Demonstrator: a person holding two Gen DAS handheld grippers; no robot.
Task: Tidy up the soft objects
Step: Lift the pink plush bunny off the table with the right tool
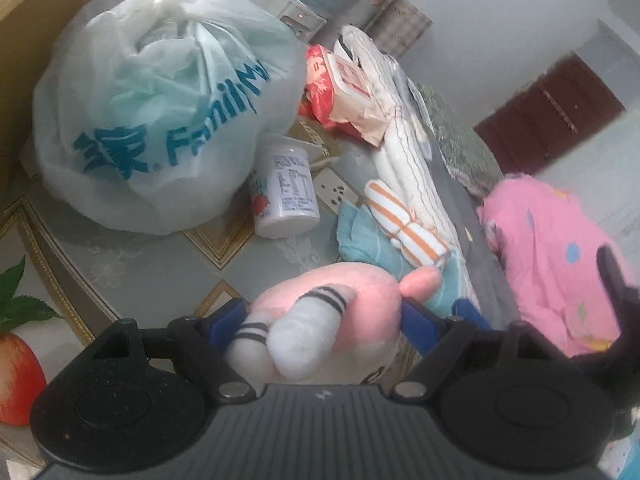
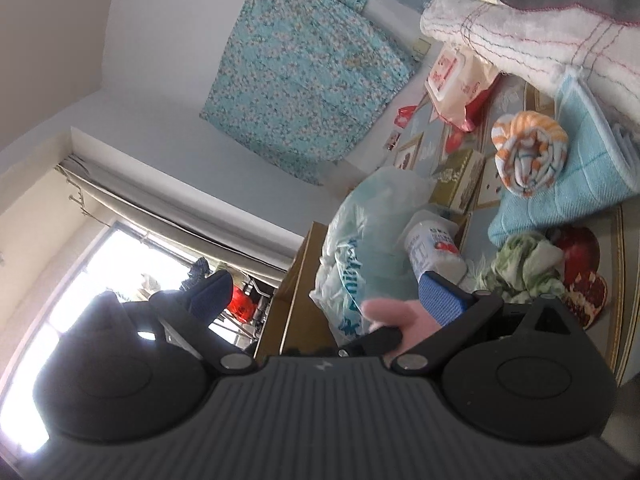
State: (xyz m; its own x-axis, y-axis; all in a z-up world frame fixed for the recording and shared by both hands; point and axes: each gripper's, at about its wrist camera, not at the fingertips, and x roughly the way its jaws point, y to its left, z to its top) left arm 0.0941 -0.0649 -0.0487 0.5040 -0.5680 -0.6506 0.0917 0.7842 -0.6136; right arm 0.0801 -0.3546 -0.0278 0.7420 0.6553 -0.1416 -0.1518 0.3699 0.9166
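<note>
The left hand-held gripper (image 1: 320,312) points down at a slant over the table (image 1: 152,276); its blue fingers (image 1: 226,322) stand wide and press on either side of a pink plush toy (image 1: 340,308), whose white limb with black stripes sticks up toward the camera; beyond it lie a rolled orange-striped cloth (image 1: 404,220) on a blue towel (image 1: 360,236), a white bottle (image 1: 286,188) on its side, and a large tied plastic bag (image 1: 160,108); a pink dotted cloth (image 1: 560,264) lies to the right. The right hand-held gripper (image 2: 324,292) is rolled onto its side and points nearly level; its fingers gape wide with nothing between them; only this view shows the window (image 2: 80,280), a teal flowered cloth (image 2: 304,68) on the wall, and a crumpled green-and-white cloth (image 2: 524,264) on the table; a bit of the pink toy shows just beside one blue finger.
</note>
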